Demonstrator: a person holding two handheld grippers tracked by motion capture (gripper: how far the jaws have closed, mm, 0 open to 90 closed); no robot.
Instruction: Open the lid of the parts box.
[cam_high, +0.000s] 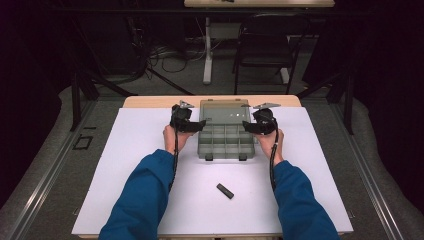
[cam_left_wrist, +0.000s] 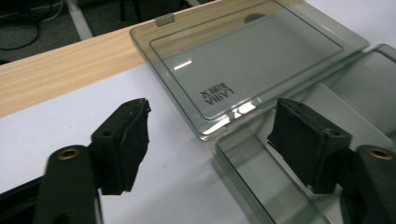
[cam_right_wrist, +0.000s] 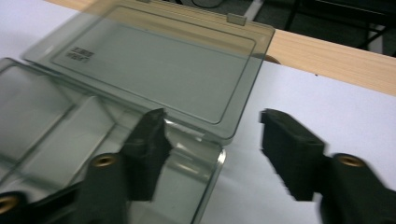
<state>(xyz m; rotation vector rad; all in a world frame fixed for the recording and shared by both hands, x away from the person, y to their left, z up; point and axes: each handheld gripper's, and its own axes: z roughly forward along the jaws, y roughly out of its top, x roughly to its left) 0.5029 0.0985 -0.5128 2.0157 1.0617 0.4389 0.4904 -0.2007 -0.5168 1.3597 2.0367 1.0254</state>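
At the far middle of the white mat (cam_high: 150, 200), a grey see-through compartment box (cam_high: 225, 142) sits with its lid (cam_high: 224, 112) thrown back flat toward the wooden table edge (cam_high: 150, 101), and a person in blue sleeves has a gripper at each of its far corners. On the left, the left gripper (cam_high: 197, 126) rests beside the box's left wall near the hinge, its jaws spread and nothing pinched; in the left gripper view one pad hangs over bare mat and the other over a compartment, straddling the wall without pressing on it. That reads to me as a release after laying the lid (cam_left_wrist: 243, 65) down. Between the hands the divided tray looks empty, its two front latches facing the person, so the open box seems ready to be filled. On the right, the right gripper (cam_high: 248, 126) mirrors its partner: jaws parted, straddling the right wall, touching nothing I can make out. Working both corners at once probably kept the lid from twisting. Nearer the person, well apart from the box, a small dark object (cam_high: 225, 191) lies on the mat, perhaps waiting to go in.
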